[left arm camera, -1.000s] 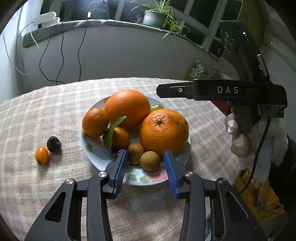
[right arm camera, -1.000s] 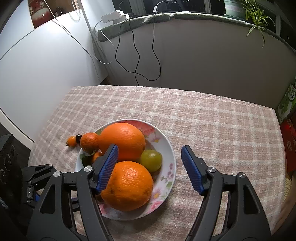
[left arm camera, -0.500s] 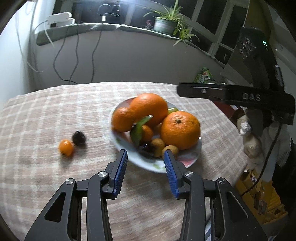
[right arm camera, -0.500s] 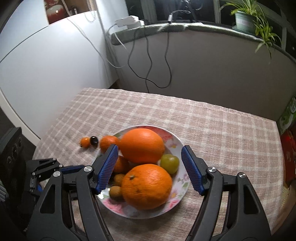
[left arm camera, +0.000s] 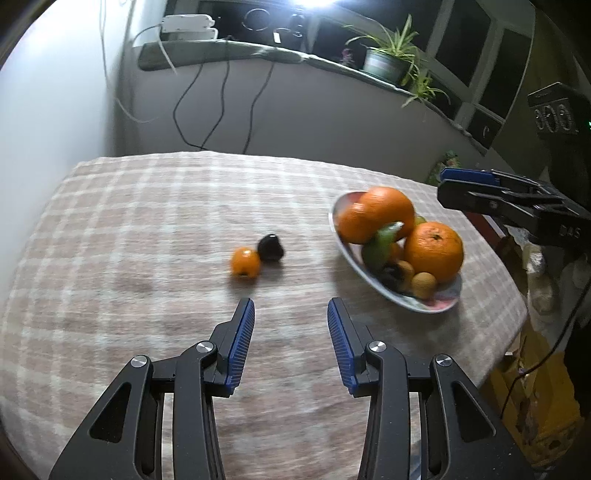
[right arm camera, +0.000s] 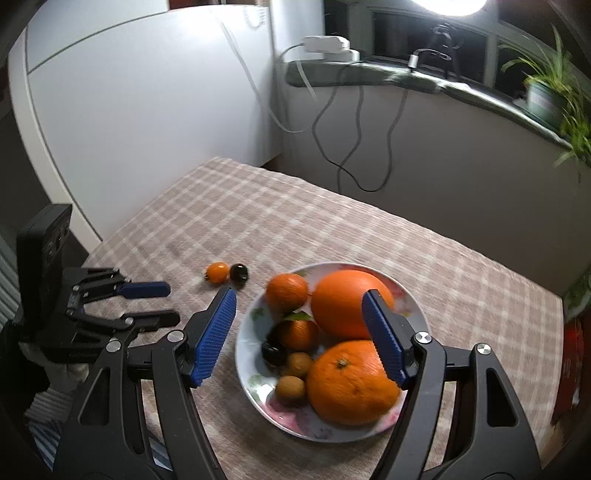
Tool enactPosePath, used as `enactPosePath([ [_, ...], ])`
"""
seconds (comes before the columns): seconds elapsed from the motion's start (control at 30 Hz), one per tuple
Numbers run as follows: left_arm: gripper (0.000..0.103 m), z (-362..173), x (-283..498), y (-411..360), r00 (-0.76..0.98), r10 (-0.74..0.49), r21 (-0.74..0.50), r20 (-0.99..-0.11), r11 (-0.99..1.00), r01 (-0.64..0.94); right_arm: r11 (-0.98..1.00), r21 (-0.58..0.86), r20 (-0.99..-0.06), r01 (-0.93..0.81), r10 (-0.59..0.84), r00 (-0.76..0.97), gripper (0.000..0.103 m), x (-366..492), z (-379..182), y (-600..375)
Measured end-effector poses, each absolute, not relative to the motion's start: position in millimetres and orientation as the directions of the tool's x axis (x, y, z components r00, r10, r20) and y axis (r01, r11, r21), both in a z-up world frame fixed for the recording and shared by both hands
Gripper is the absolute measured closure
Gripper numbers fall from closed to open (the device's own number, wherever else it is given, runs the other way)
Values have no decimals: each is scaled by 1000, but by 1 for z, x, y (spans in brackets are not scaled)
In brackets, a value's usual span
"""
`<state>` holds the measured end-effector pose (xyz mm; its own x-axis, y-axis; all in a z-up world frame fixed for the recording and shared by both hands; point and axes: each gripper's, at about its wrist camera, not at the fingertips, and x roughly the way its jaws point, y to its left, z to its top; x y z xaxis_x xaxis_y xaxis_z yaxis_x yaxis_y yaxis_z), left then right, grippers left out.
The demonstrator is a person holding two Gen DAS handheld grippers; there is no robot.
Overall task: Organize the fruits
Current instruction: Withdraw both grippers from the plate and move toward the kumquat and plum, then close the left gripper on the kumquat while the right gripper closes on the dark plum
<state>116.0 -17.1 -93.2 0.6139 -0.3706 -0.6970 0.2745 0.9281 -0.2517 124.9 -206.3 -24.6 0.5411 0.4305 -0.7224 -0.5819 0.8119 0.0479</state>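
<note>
A floral plate [left arm camera: 439,303] [right arm camera: 251,354] holds two big oranges [left arm camera: 434,249] [right arm camera: 351,380], smaller oranges, two brown fruits [right arm camera: 291,386], a dark fruit and a green leaf. A small orange fruit [left arm camera: 245,262] [right arm camera: 217,272] and a dark fruit [left arm camera: 270,248] [right arm camera: 239,272] lie touching on the checked cloth, left of the plate. My left gripper [left arm camera: 291,336] is open and empty, just short of these two fruits; it also shows in the right wrist view [right arm camera: 159,302]. My right gripper [right arm camera: 299,336] is open and empty above the plate; it also shows in the left wrist view [left arm camera: 469,184].
The table's [left arm camera: 147,221] right edge lies close past the plate. Behind the table a grey wall carries a ledge with a potted plant [left arm camera: 388,62] [right arm camera: 546,96], a power strip [left arm camera: 188,26] and hanging cables. A white cabinet [right arm camera: 129,92] stands at the left.
My left gripper has swung left, from the plate's front rim to face the two loose fruits. My right gripper has pulled back and turned left, with the plate now between its fingers.
</note>
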Motion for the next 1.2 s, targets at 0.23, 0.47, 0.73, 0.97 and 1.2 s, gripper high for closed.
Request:
enactPosePath([
  [0.23,63,-97,125,-11,623,-351,-234,-699,935,265,745,17,-754,-667,447,481,30,132,-31,-175],
  [0.47,63,-101,139,-12,618,-343,-212,-707,937,277,674,19,-794,-739,459,399,46,145,-43,-146],
  [0.73,69,-109,153,-12,604,-339,-204,-721,937,283,614,20,-850,-789,426,309,57,161,-65,-112],
  [0.97,69,-114,163,-15,594,-335,-191,-731,937,292,577,-19,-890,-817,363,276,62,172,-83,-90],
  [1.2,69,-120,171,-17,580,-326,-177,-746,938,298,569,-32,-913,-822,318,256,64,183,-98,-77],
])
